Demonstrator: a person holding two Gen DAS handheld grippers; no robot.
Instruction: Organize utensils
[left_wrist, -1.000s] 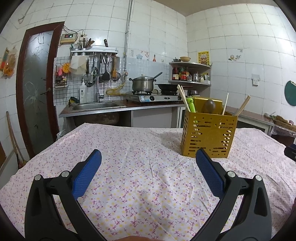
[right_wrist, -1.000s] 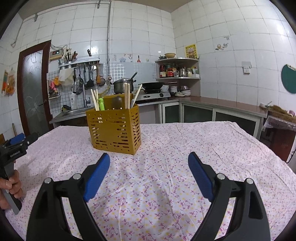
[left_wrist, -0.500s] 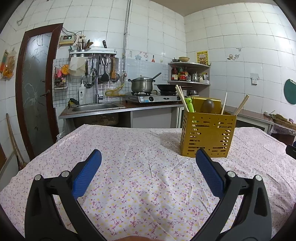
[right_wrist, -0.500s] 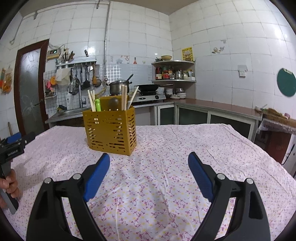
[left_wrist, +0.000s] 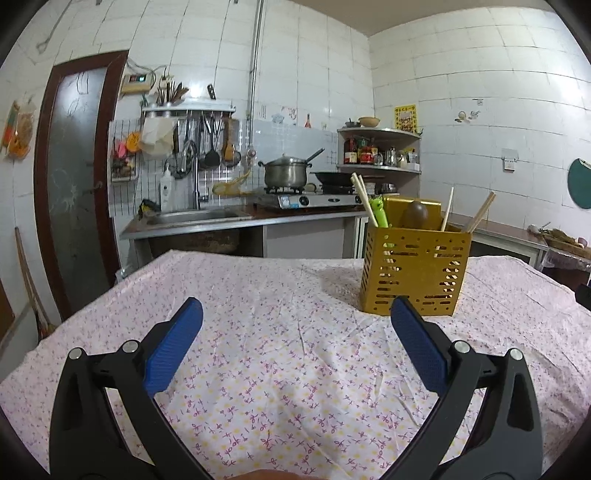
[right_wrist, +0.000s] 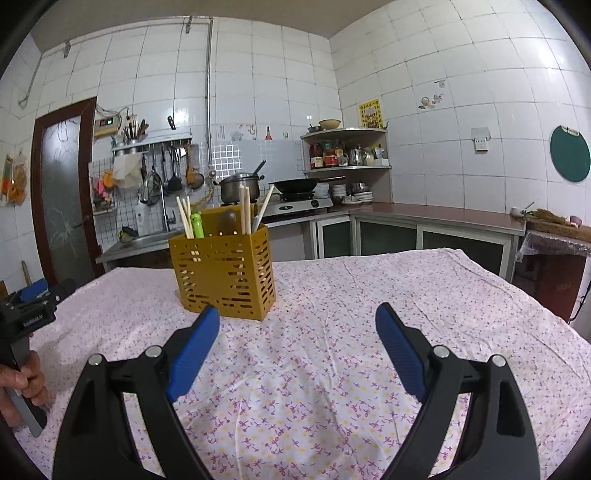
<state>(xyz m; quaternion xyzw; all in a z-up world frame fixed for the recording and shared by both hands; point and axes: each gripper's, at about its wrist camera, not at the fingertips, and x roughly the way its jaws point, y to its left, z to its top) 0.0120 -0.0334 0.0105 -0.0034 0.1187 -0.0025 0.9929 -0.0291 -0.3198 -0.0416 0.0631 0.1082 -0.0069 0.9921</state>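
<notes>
Both jaws wide apart and empty: left hand-held gripper (left_wrist: 295, 325), right hand-held gripper (right_wrist: 297, 325), low over the cloth-covered counter (right_wrist: 332, 369). Ahead stands the yellow utensil holder (right_wrist: 225, 277), chopsticks (right_wrist: 184, 218) upright inside. Best approach, I'd say: come in level, pinch one stick near its top.

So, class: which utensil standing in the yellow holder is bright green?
The green-handled utensil, at the holder's left end beside pale chopsticks; everything else is wood-coloured or dark brown.
</notes>
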